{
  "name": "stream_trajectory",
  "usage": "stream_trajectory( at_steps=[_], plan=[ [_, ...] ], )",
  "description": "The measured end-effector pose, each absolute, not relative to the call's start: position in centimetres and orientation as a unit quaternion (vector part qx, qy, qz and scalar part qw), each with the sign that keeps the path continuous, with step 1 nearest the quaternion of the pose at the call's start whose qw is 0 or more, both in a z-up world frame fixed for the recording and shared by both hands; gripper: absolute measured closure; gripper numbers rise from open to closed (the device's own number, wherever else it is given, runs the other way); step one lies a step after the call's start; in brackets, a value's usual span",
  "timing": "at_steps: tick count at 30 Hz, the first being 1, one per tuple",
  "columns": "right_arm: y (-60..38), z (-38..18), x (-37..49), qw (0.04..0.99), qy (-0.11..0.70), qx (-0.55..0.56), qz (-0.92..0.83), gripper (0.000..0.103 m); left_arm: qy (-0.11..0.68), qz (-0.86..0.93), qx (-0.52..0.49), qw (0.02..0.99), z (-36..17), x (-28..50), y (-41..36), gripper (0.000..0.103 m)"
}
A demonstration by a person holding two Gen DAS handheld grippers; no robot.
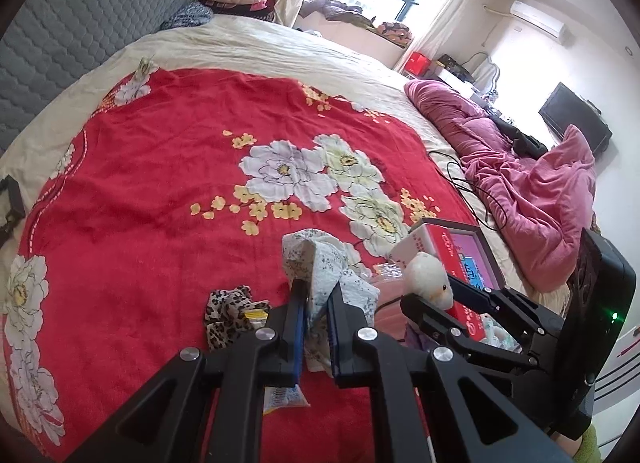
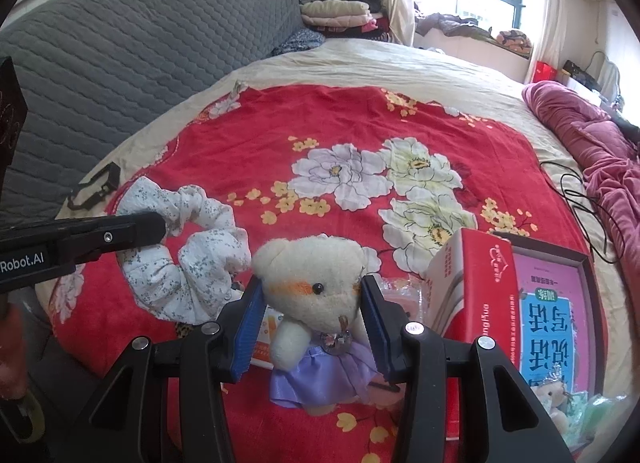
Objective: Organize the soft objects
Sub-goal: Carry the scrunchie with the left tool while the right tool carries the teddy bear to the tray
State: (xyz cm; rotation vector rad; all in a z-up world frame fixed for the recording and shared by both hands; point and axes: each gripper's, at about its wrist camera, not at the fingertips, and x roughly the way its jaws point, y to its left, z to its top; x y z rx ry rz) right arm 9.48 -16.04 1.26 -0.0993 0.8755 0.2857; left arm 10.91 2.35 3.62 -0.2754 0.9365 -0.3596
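The left tongs (image 1: 316,303) are clamped on a white flowered scrunchie (image 1: 320,263); the right tongs (image 2: 314,311) grip a cream teddy bear (image 2: 312,287) by the head. Both hang over the red blanket (image 2: 360,123), a red box (image 2: 476,287) at 3 o'clock of the bear.

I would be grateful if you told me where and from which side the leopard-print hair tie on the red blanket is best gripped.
Grip the leopard-print hair tie across its gathered fabric band, coming down from above. It lies flat and crumpled on the red blanket, so a low sideways approach would probably snag the blanket. Both tongs are occupied: left holds the white hair tie, right the teddy bear.
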Motion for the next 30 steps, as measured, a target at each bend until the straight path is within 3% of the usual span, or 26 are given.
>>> stream_trajectory(
  at_steps=[30],
  plan=[
    [-28.1,8.9,3.0,0.932,0.358,0.003,0.053,0.054,0.406,-0.232,-0.037,0.883,11.0,5.8,-8.7,0.093]
  ],
)
